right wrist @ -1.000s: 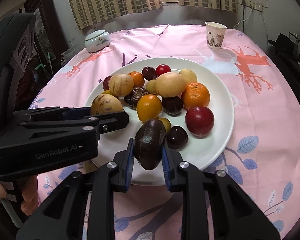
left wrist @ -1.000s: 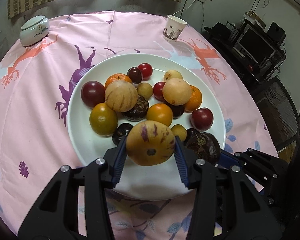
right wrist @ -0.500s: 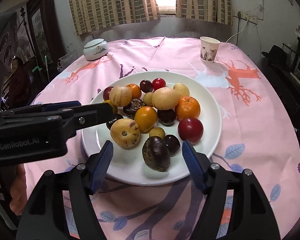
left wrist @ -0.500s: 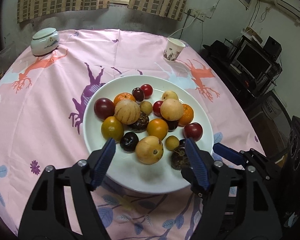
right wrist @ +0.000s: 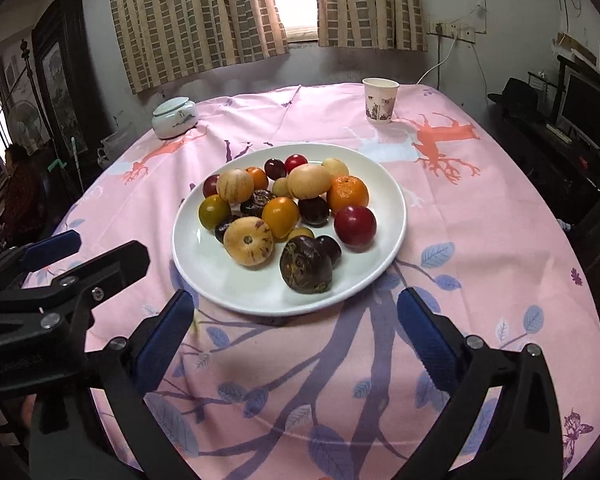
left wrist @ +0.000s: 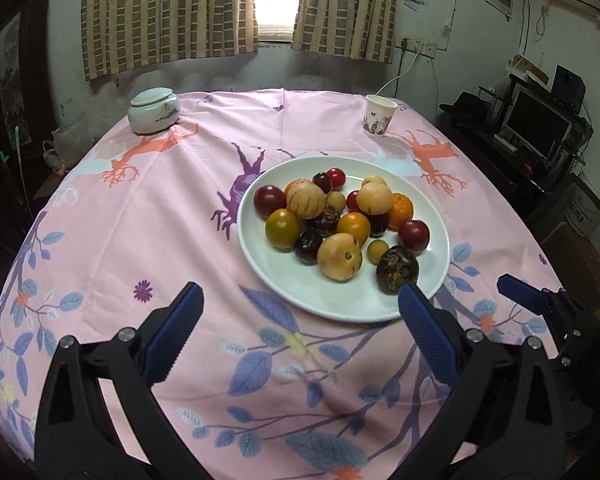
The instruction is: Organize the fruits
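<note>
A white plate (left wrist: 300, 280) (right wrist: 372, 184) on the pink tablecloth holds several fruits. A striped yellow melon (left wrist: 339, 256) (right wrist: 248, 241) and a dark purple fruit (left wrist: 397, 269) (right wrist: 306, 265) lie at its near side. Behind them are an orange (left wrist: 401, 210) (right wrist: 347, 194), red plums (left wrist: 413, 237) (right wrist: 355, 226) and other small fruits. My left gripper (left wrist: 300, 332) is open and empty above the cloth, short of the plate's near rim. My right gripper (right wrist: 294, 330) is open and empty, also short of the plate. The left gripper also shows in the right wrist view (right wrist: 60, 264).
A paper cup (left wrist: 380, 121) (right wrist: 380, 100) stands at the far right of the table. A white lidded jar (left wrist: 153, 110) (right wrist: 174, 117) stands at the far left. Shelves with a monitor (left wrist: 540, 128) stand to the right. A person (right wrist: 20, 200) sits at far left.
Both grippers opened, releasing the striped melon and the dark purple fruit onto the plate, and have pulled back and up away from the plate.
</note>
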Demonstrator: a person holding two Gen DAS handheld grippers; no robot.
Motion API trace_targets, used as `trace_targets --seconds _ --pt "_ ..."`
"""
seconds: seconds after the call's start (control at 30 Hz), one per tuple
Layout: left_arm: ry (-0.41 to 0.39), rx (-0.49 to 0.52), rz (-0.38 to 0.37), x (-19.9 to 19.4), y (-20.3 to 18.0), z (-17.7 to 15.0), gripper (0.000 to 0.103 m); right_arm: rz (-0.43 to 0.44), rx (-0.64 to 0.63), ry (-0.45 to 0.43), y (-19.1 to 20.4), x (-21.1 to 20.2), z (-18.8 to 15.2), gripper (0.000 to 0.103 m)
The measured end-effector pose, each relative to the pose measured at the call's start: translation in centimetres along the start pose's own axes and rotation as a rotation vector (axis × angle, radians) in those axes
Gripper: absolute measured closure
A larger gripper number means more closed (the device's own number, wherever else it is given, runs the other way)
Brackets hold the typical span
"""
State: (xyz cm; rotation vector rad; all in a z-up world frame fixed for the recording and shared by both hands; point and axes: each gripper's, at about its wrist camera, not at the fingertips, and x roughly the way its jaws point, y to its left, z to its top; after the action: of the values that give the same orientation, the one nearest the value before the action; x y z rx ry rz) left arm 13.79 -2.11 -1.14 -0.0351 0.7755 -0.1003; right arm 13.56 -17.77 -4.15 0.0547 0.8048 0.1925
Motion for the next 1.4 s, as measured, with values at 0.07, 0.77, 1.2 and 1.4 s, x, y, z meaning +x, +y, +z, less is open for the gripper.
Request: trace_targets --seconds 0.07,0.77,1.2,1.4 --pt "0.004 -0.003 0.010 -0.7 0.3 -0.9 0.003 -0.027 -0.023 0.013 0.3 -0.4 -0.9 0.001" --pt "-0.019 -0.001 0.038 -4.3 0.7 -2.9 0.003 -0.071 -0.047 0.008 0.7 -4.0 -2.4 0.001" --pt "-0.022 0.000 0.033 -4.5 0.7 -3.0 0.003 -0.070 -0.047 0.008 0.7 -4.0 -2.4 0.001" --pt "-0.053 0.020 0.047 -5.1 0.6 -3.0 0.003 -0.069 -0.049 0.008 0.9 -4.0 -2.5 0.001"
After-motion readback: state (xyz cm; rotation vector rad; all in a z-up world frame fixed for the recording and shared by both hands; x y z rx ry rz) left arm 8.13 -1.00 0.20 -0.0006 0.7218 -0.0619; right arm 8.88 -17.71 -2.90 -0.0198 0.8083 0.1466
